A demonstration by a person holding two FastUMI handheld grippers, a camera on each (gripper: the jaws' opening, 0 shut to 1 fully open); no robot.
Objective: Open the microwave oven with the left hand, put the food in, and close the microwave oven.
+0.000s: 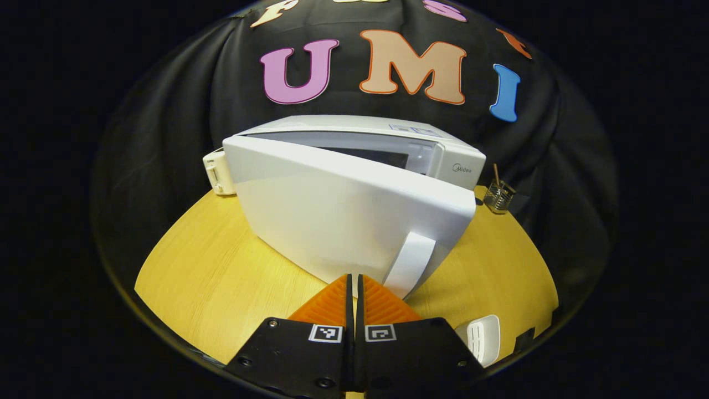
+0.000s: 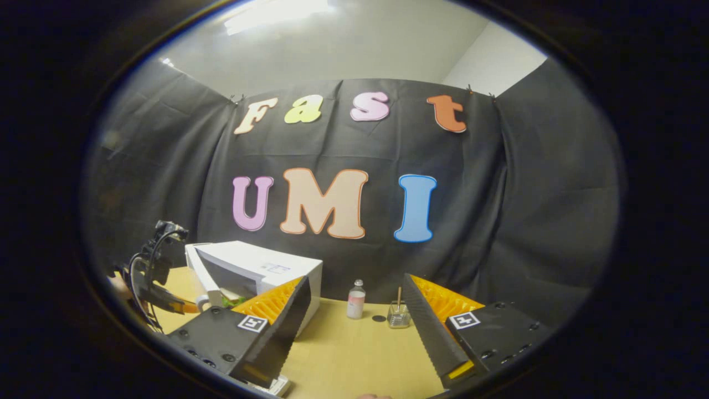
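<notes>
Setting: a booth hung with black cloth, with a round wooden surface (image 1: 221, 266) carrying the things.
Microwave oven: the white microwave oven (image 1: 443, 155) stands at the back of the surface; its door (image 1: 343, 216) is swung partly out, hinged on the left of the left gripper view, with a dark gap into the cavity along the top.
Handle: the door handle (image 1: 412, 260) is a pale vertical strap near the door's free edge, just beyond the left gripper's tips.
Left gripper: the left gripper (image 1: 354, 280) has its fingers pressed together with nothing between them, right at the foot of the door beside the handle.
Right gripper: the right gripper (image 2: 354, 310) hangs with its fingers spread wide and empty, well apart from the oven, facing a small bottle (image 2: 356, 299) and a glass (image 2: 398, 315) with a stick in it.
Food: something green shows at the oven's mouth in the right gripper view; too small to tell what it is.
Step in hand: opening the door, probably about halfway.
Doing it well: follow the door's arc around its hinge rather than pulling straight, keep contact near the free edge, and swing wide enough that the right gripper can reach in.
</notes>
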